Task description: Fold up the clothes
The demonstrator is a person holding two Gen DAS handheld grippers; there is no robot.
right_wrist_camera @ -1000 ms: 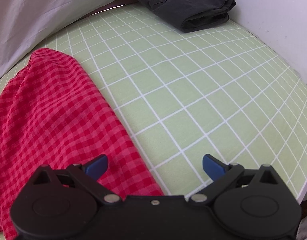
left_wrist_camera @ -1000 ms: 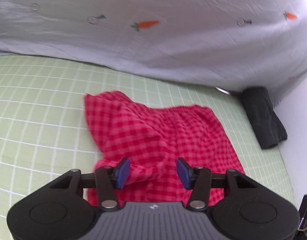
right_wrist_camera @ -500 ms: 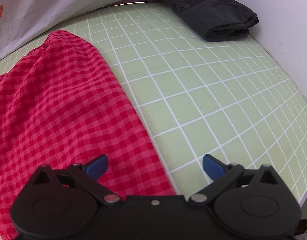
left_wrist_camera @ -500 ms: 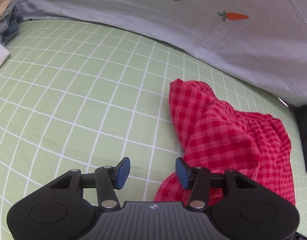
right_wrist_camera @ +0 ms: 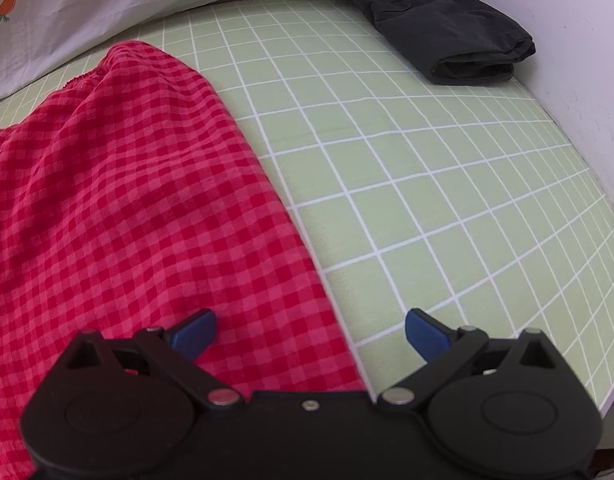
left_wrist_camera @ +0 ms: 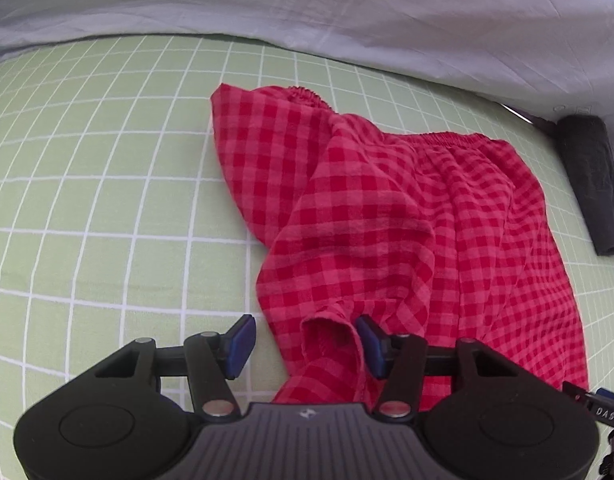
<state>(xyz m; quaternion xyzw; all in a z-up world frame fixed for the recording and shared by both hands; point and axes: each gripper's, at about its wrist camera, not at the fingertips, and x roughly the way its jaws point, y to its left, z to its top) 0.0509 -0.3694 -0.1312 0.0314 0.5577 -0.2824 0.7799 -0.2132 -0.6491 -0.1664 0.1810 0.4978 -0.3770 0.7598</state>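
Green sheet with white grid (left_wrist_camera: 99, 208) (right_wrist_camera: 447, 184) covers the whole work surface beneath both grippers. White bedding (left_wrist_camera: 347, 12) (right_wrist_camera: 67, 12) lies bunched along the far edge, ahead of both grippers; small printed marks on it, incl. an orange carrot (right_wrist_camera: 9, 0) at far left of the right wrist view. Red gingham garment (left_wrist_camera: 407, 216) (right_wrist_camera: 127, 208) lies spread but rumpled on the sheet: elastic waistband at the far end, lower edges near the grippers. From the left gripper (left_wrist_camera: 305, 340) it extends ahead and to the right; a raised, curled fold of the cloth stands between the two fingers, touching or just beside the right finger, with a gap to the left finger. Left gripper released, jaws apart, not pinching. From the right gripper (right_wrist_camera: 309, 330) the garment fills the area ahead-left; its right-hand edge runs diagonally from the far waistband down to a point between the fingers. Right gripper also released, jaws spread wide: left blue pad (right_wrist_camera: 195, 330) over the gingham, right pad over bare sheet. Contact with cloth cannot be judged. Folded dark garment (left_wrist_camera: 591, 176) (right_wrist_camera: 439, 24) sits far ahead-right of both grippers, against the bedding, well apart from the red one.
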